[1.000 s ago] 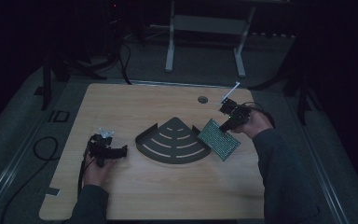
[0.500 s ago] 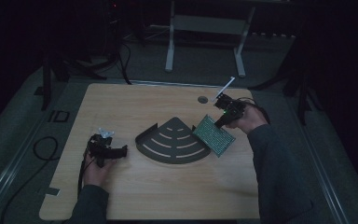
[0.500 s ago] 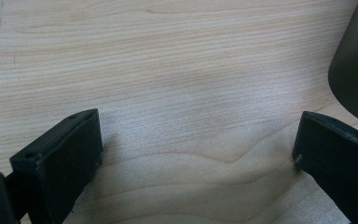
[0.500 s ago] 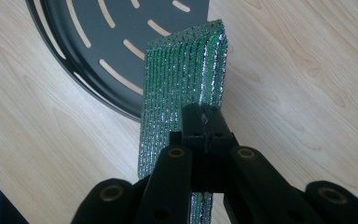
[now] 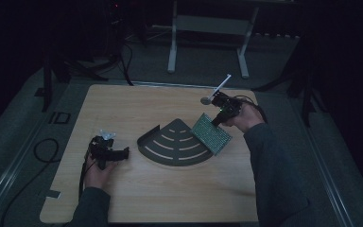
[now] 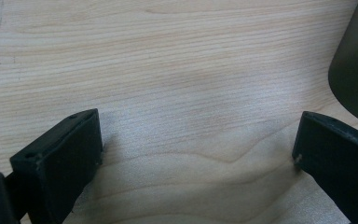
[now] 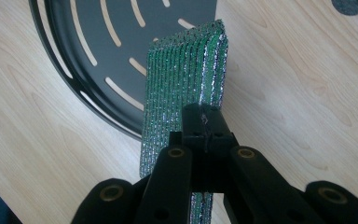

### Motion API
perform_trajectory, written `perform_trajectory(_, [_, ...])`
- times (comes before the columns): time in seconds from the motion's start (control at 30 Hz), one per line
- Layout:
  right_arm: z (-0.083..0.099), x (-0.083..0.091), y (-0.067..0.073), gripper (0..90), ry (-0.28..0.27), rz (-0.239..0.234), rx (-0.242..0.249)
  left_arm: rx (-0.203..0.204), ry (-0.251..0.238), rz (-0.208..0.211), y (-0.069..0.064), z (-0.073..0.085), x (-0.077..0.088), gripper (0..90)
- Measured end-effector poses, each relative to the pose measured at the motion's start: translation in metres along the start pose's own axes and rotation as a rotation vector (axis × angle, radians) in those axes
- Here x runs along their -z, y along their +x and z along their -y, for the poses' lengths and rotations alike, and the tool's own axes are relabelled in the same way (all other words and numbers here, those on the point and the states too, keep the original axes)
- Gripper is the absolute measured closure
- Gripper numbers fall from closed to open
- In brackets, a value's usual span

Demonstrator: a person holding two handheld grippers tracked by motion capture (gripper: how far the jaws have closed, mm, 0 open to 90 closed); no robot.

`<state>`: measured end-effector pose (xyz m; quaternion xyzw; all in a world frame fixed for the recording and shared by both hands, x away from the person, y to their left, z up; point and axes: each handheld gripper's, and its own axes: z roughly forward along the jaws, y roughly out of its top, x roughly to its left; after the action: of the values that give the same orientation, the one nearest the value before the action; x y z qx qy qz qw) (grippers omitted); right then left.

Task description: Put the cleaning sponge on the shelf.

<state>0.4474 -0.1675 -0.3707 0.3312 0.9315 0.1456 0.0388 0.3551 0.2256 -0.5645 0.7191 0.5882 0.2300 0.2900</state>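
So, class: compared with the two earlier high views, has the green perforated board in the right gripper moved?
Yes. The green board, clamped in the right gripper, has shifted slightly left, closer over the black slotted tray, which stays fixed.

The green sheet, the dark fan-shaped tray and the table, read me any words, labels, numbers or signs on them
None can be read.
Green sheet: a glittery ribbed surface, held by the right gripper, no lettering.
Dark fan-shaped tray: curved slots, no text.
Table: bare wood grain; the left gripper is open over it. A dark outlined rectangle lies on the floor beside the table's left edge, too small and dim to tell whether it holds writing.
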Motion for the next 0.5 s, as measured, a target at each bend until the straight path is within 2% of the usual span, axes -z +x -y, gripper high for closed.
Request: perform_trajectory(0.5, [-0.012, -0.008, 0.0, 90.0, -0.001, -0.005, -0.021, 0.0, 0.0, 0.0, 0.0, 0.0, 0.0, 1.7])
